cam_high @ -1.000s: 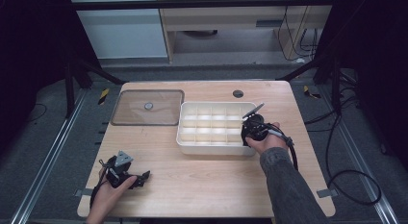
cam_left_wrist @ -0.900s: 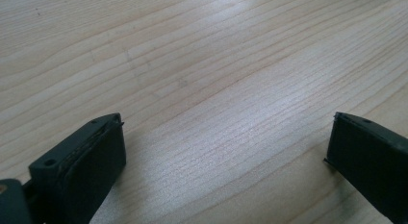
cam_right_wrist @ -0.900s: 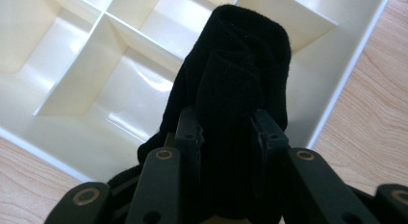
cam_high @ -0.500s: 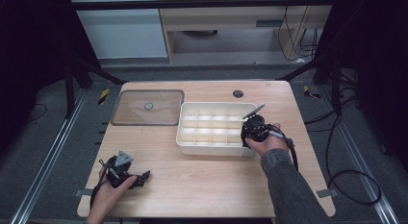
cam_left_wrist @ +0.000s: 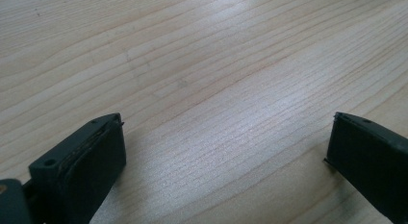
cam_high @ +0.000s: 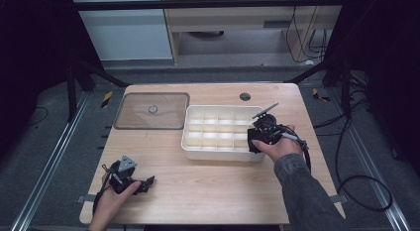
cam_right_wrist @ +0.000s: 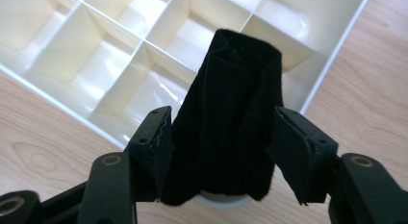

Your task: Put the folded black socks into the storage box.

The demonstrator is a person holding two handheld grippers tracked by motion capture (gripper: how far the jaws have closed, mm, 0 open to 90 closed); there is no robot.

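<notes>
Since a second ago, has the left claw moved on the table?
No. In the high view the left claw lies at the same spot near the table's front left corner, equally far from the clear lid.

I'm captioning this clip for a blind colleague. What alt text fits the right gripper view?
A folded black cloth stands between the right gripper's jaws, which have just been opening, above a white divided tray with empty compartments. The tray sits on a light wooden table.

Divided tray point(cam_high: 218, 152) mid-table, lid point(cam_high: 151, 111) just left – rolled cloth point(cam_right_wrist: 231, 113) btwn right gripper point(cam_right_wrist: 223, 137) jaws, over tray's corner
</notes>
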